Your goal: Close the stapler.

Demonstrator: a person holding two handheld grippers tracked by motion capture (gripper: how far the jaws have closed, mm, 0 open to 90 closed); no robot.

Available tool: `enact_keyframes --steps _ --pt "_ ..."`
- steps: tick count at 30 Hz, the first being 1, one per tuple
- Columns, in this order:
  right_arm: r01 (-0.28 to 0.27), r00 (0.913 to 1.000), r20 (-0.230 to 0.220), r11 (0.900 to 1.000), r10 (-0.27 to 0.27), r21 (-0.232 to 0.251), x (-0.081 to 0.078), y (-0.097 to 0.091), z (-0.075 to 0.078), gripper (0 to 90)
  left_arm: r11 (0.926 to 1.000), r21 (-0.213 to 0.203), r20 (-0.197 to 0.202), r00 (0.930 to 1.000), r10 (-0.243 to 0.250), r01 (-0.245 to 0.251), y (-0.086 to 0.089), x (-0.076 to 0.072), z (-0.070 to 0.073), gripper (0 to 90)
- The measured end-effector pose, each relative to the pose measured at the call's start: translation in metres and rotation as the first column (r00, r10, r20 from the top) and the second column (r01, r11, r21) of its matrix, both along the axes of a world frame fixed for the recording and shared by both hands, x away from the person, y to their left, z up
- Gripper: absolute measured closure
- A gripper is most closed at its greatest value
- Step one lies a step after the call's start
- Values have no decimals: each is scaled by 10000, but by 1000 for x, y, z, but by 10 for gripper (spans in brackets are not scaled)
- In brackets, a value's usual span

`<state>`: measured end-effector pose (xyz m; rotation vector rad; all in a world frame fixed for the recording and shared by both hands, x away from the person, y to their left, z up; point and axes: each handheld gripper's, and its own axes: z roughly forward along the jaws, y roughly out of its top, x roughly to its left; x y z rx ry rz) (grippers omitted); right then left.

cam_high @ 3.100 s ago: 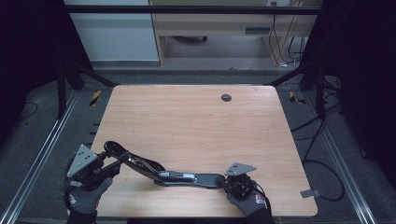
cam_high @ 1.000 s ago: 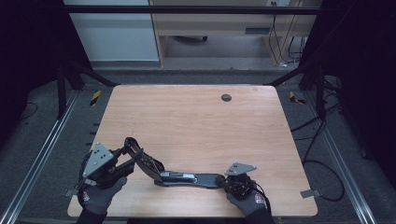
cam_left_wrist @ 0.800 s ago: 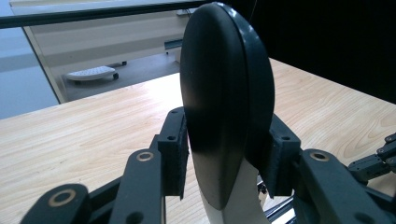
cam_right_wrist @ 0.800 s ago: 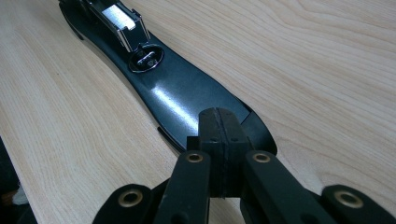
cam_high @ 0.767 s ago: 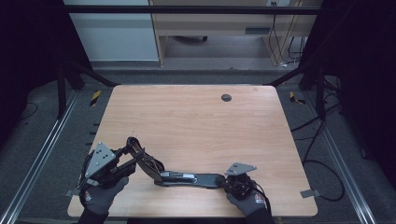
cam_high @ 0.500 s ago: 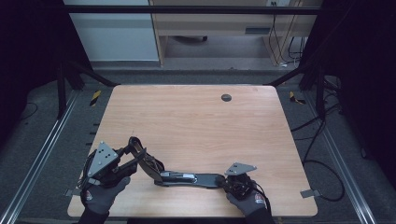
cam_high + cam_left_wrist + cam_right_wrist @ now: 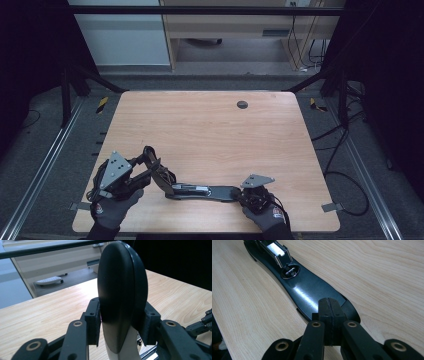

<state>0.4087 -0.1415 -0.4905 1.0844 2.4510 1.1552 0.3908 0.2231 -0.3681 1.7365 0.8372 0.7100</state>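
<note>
A long black stapler (image 7: 200, 191) lies opened out near the table's front edge. Its flat base (image 7: 312, 292) carries a round metal anvil (image 7: 290, 271), and its metal magazine (image 7: 275, 248) sits farther along. My left gripper (image 7: 146, 165) is shut on the stapler's rounded black top arm (image 7: 122, 295). The pads (image 7: 93, 320) clamp both sides, and the arm is raised at a slant off the wood. My right gripper (image 7: 242, 196) is shut with nothing between its jaws. Its tips (image 7: 328, 305) rest over the base's rounded near end.
The wooden table (image 7: 210, 130) has a small dark round grommet (image 7: 242, 104) near its far edge. Metal rails (image 7: 45, 165) run along the floor at both sides, and cables (image 7: 345, 170) trail at the right. A desk and cabinets stand beyond the table.
The left gripper has shifted right and slightly up with the stapler's top arm, swinging it from lying low at the left to a steeper slant. The right gripper and the base have not moved.
</note>
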Motion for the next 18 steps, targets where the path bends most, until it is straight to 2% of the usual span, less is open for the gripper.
enact_keyframes --steps 18 --pt "-37 10000 10 10000 37 32 0 1 0 900 9995 291 161 9998 -124 120 -11 0 1 581"
